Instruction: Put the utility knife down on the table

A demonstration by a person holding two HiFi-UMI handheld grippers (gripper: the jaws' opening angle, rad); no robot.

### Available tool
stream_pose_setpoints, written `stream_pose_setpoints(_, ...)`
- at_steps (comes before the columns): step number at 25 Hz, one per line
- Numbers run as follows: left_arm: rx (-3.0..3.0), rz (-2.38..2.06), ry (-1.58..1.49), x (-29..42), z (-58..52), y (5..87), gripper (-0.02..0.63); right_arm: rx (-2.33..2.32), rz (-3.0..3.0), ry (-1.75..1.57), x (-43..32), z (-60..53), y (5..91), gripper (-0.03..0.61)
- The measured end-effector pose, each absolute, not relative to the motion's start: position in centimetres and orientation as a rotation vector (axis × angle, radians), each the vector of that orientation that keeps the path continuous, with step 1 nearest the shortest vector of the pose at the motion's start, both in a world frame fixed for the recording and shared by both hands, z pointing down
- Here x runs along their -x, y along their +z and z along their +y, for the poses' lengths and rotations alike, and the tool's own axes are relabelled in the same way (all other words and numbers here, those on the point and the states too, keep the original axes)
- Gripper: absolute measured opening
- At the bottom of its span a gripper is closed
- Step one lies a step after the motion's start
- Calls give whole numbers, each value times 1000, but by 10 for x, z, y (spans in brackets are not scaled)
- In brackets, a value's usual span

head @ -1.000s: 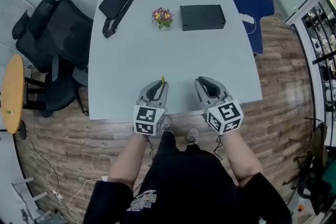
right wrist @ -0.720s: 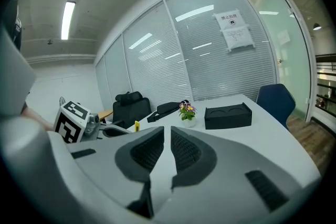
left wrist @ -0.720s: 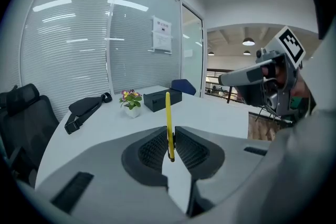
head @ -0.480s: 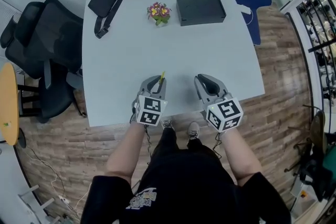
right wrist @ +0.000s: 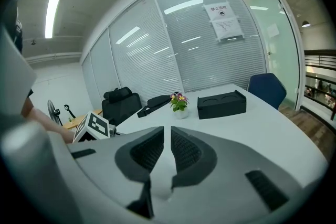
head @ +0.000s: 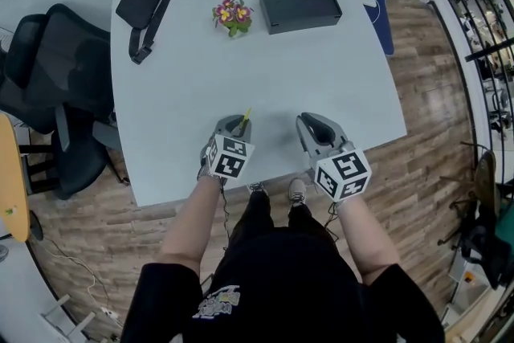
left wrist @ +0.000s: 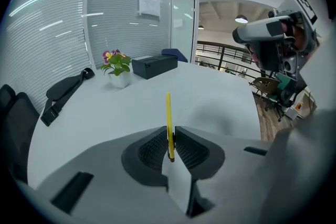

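Left gripper (left wrist: 170,132): jaws clamped on the utility knife (left wrist: 168,112). The knife is yellow and seen edge-on, and it sticks out forward past the jaw tips. In the head view, the left gripper (head: 236,123) sits over the near edge of the table (head: 201,92). The knife (head: 246,118) points towards the table's middle. Whether the knife touches the tabletop cannot be told.

Right gripper (right wrist: 163,136): jaws drawn together with only a slim gap, nothing between them. In the head view, the right gripper (head: 310,123) is beside the left one, also over the near edge.

Far side of the table: black bag (head: 148,0) at left, small flower pot (head: 231,16) in the middle, black box (head: 299,8) just right of the pot. All are well apart from both grippers.
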State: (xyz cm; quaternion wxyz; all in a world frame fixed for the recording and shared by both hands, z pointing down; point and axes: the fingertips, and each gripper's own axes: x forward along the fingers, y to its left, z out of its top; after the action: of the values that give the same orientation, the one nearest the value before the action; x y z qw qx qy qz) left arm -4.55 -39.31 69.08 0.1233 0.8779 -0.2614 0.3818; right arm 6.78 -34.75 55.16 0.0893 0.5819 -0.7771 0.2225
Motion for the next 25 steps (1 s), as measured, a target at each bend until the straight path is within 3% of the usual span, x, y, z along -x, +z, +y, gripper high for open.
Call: stream_pose_setpoints(25,-2447,-648,1179,37,-419,736,54,-1762,-2287,793,-72,-388,586,48)
